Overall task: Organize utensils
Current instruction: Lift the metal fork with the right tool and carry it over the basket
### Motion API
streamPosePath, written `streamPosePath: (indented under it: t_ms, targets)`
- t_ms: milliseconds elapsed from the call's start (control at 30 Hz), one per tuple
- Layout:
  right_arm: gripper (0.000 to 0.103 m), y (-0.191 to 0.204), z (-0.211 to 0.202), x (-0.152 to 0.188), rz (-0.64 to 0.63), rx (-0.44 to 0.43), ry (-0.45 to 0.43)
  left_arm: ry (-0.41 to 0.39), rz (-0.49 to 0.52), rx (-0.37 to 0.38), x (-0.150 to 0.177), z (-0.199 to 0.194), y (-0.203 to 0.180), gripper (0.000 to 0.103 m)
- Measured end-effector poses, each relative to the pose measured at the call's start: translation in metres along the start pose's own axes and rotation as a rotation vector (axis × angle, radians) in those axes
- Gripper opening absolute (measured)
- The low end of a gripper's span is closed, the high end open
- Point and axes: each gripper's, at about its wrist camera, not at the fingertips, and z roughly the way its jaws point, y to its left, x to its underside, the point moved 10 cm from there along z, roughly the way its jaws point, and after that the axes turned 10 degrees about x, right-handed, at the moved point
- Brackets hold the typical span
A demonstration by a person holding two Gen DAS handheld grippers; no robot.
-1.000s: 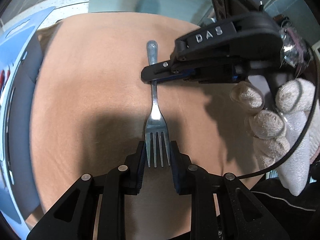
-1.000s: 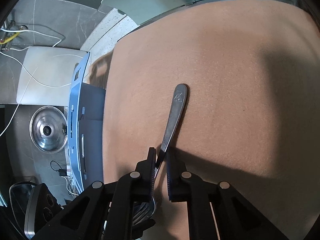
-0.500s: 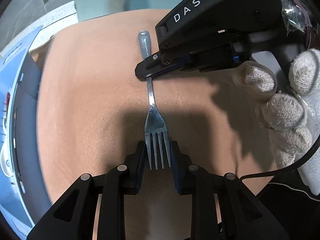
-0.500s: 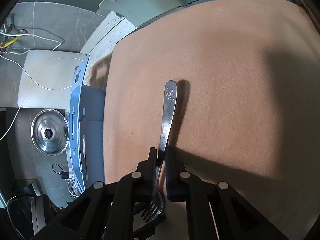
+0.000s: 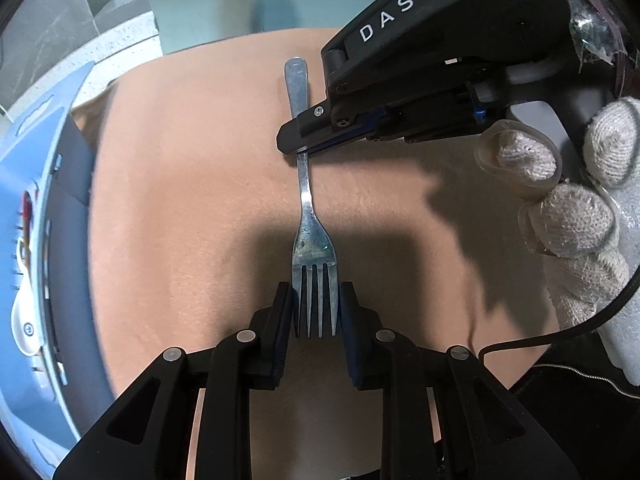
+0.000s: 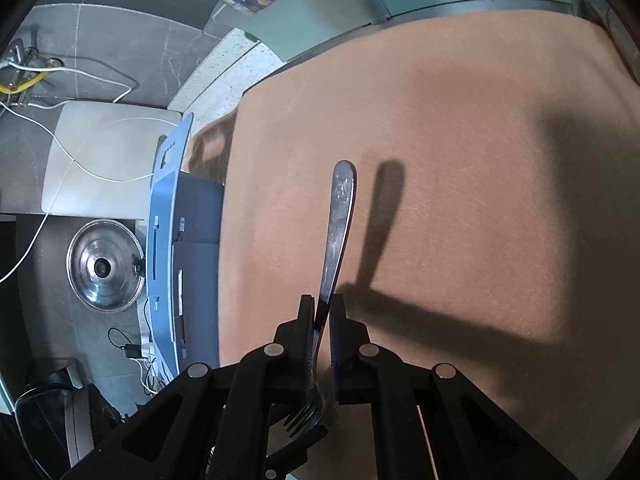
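Surface: your tan tabletop (image 5: 180, 200) lies beneath the fork, lit with hard shadows.
Fork (image 5: 307, 196): held above the tabletop, its shadow cast beside it; tines toward you, handle pointing away.
Left gripper (image 5: 316, 308): you have it closed on the fork's tines, one pad at each outer edge.
Right gripper (image 6: 323, 312): clamped on the fork's neck, entering from the fork's right.
Blue organizer (image 6: 166, 240): left of the fork, at the tabletop edge.

"DAS" — on right gripper (image 5: 298, 148).
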Motion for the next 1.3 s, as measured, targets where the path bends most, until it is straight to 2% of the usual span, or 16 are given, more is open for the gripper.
streamPosePath:
  t_ms: [267, 900, 1133, 1300]
  targets:
    - [0.006, 0.036, -0.006, -0.003, -0.038, -0.029, -0.018, -0.044, -0.013, -0.015, 0.002, -0.03, 0.018, 0.022]
    - [0.005, 0.167, 0.006, -0.003, -0.186, -0.103, -0.031, -0.163, -0.108, -0.079, 0.032, -0.115, 0.089, 0.022]
    - [0.005, 0.204, 0.021, -0.007, -0.226, -0.105, -0.026, -0.187, -0.142, -0.098, 0.035, -0.127, 0.117, 0.022]
    - [0.005, 0.216, 0.039, -0.009, -0.229, -0.1, -0.001, -0.187, -0.17, -0.101, 0.041, -0.128, 0.136, 0.022]
